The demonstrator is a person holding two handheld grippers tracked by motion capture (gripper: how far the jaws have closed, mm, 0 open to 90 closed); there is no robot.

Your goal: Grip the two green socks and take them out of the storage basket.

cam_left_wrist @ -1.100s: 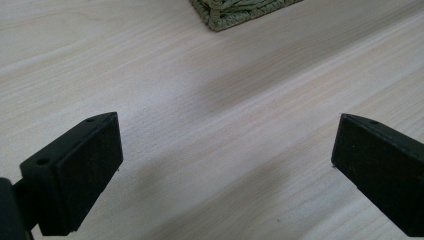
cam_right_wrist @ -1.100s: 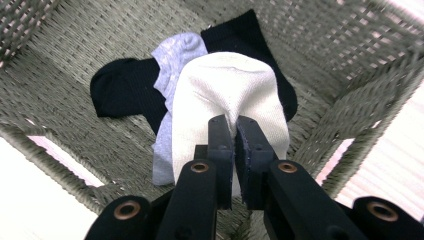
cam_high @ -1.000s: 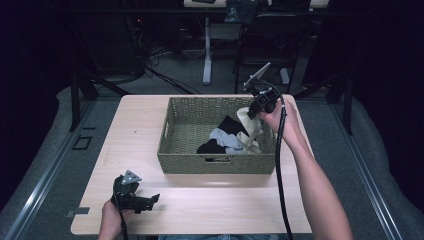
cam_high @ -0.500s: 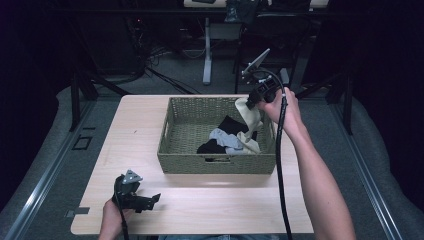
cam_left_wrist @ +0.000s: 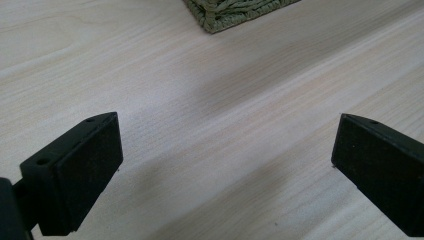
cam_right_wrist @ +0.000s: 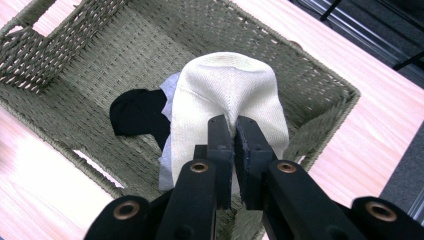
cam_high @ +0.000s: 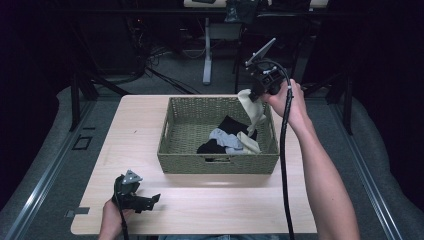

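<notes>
Cream sock [cam_high: 251, 106] lifted above the far right corner of the woven basket [cam_high: 218, 162].

Right gripper [cam_high: 253, 93], held up in the person's right hand [cam_high: 287, 101], has its jaws pressed together on the cream sock [cam_right_wrist: 226, 97], which hangs down over the basket's [cam_right_wrist: 320, 112] far right corner. Down inside the basket lie a black sock [cam_high: 231, 125], a grey sock [cam_high: 225, 137] and another cream piece [cam_high: 249, 142], heaped toward the right. On the near left of the bench [cam_high: 140, 125], the left gripper [cam_high: 150, 201] rests low by the bench top in the left hand [cam_high: 111, 222], jaws spread wide over bare wood with nothing between them; a basket corner [cam_left_wrist: 235, 12] lies just beyond.
</notes>
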